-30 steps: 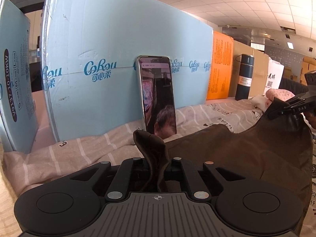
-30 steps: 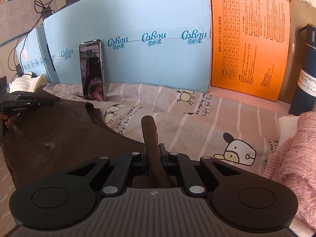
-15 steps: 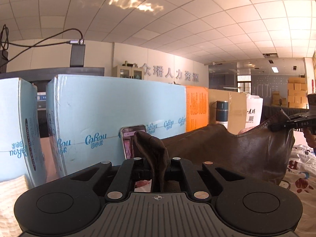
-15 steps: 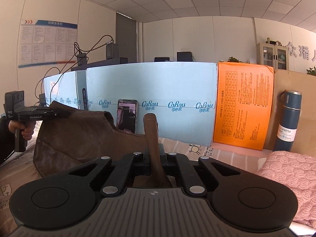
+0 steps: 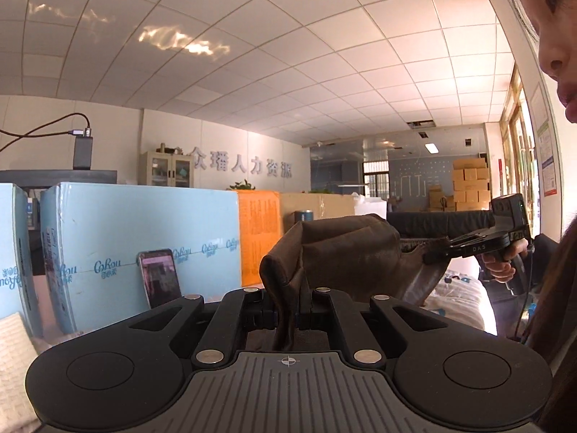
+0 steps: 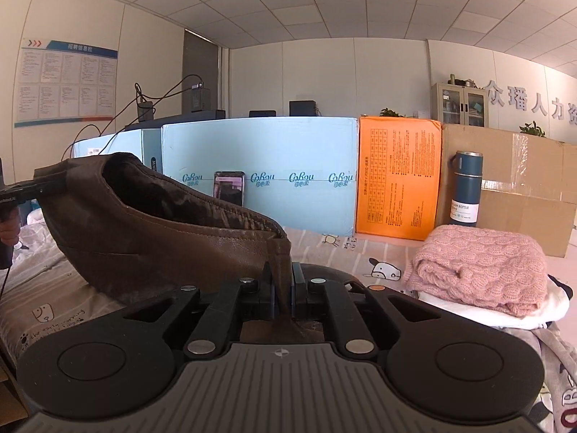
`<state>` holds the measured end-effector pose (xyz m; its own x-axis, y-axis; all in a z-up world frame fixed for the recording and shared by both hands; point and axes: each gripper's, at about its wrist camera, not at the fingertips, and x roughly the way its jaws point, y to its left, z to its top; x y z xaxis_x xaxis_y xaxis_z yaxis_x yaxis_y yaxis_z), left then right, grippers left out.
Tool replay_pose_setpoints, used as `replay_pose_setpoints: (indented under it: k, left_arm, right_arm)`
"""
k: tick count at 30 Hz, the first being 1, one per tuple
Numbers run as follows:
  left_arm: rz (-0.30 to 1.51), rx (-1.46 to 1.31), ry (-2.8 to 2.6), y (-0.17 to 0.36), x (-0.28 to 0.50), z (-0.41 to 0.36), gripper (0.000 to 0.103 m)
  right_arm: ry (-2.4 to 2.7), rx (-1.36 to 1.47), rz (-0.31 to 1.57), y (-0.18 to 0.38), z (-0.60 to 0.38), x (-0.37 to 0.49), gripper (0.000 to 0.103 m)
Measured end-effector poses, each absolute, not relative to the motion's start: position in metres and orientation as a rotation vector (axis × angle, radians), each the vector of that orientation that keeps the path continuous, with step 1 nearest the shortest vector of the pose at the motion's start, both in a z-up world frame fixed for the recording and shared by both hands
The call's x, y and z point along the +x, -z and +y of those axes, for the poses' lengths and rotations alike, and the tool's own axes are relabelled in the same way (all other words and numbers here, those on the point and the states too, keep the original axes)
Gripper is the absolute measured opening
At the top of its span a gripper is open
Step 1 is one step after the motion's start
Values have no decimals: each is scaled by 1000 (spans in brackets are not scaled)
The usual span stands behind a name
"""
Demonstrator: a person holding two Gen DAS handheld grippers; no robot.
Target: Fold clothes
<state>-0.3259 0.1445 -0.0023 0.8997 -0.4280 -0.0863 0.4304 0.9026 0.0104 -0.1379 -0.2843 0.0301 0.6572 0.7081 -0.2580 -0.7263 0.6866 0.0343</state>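
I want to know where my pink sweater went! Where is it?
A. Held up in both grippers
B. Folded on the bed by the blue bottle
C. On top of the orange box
B: the pink sweater lies folded on the bed, in front of the blue bottle.

A white tiled ceiling [image 5: 288,54] catches rippled sunlight. Large grey characters [image 5: 241,166] hang on the far white wall beside a glass-fronted cabinet [image 6: 459,104]. A notice board [image 6: 66,81] covers the left wall. Windows [image 5: 523,166] brighten the right side, and cartons [image 5: 468,180] are stacked deep in the room.
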Motion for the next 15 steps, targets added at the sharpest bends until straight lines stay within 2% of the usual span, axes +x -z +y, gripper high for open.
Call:
replay_pose_setpoints:
  k: [3,6,8,10,12,13,14,15]
  left_arm:
    - [144,8,484,14,-337,141,7]
    - [205,-14,524,26,-348,137,7]
    - [246,-28,550,34,-356,134,11]
    - [288,-41,575,42,-363,132,12]
    - [350,-21,575,52,-360,131,14]
    - [373,-18,565,55,-360,132,18]
    - [387,-22,537,58,-363,137,37]
    - [400,-25,508,60,-367,142,69]
  right_arm:
    - [-777,-60,294,-22,-294,-153,12]
    - [-731,-63,328,-13,-300,-171,20]
    - [-695,-94,345,-8,-302,-187,27]
    - [-676,-110,360,-5,-305,-200,39]
    - [-660,-120,365,-4,-309,-210,44]
    - [-652,-127,363,-4,-312,-215,49]
    - [-638,-133,358,-4,-315,-219,52]
    - [-620,-140,351,-6,-317,-221,53]
